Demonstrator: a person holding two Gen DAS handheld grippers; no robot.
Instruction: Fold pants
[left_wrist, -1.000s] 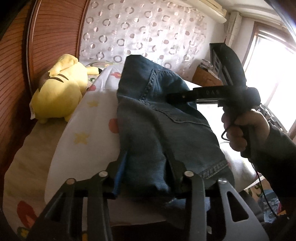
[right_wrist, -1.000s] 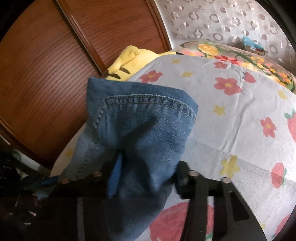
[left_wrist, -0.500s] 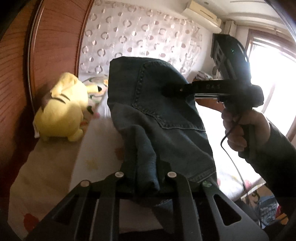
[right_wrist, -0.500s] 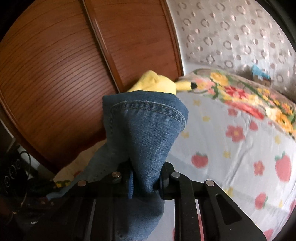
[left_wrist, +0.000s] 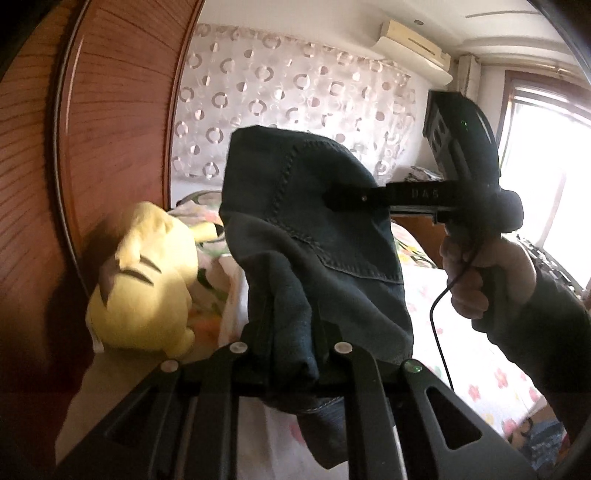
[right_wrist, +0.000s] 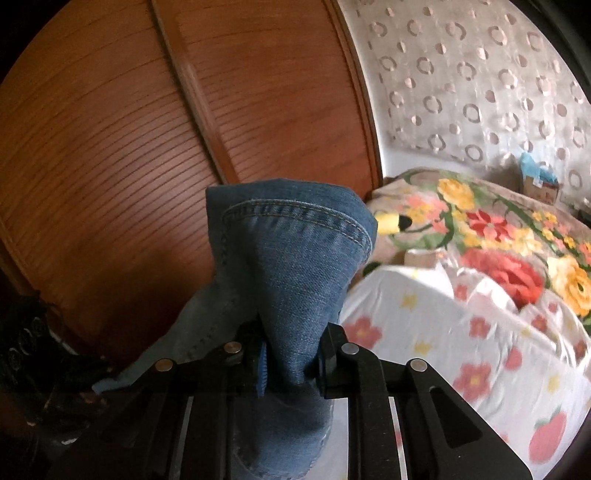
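The blue denim pants (left_wrist: 306, 229) hang in the air between my two grippers, lifted off the bed. My left gripper (left_wrist: 290, 343) is shut on a bunched fold of the pants. In the left wrist view my right gripper (left_wrist: 332, 197) reaches in from the right, held by a hand, and pinches the pants higher up. In the right wrist view the right gripper (right_wrist: 290, 354) is shut on the pants (right_wrist: 295, 258), whose stitched hem stands above the jaws.
A bed with a white flower-print cover (right_wrist: 461, 332) lies below and to the right. A yellow plush toy (left_wrist: 144, 273) lies by the wooden wardrobe doors (right_wrist: 147, 129). A floral blanket (right_wrist: 498, 229) and circle-pattern curtain (left_wrist: 288, 92) are at the back.
Both grippers closed on the pants and lifted them up off the bed. The views tilted upward, showing more wardrobe and curtain.
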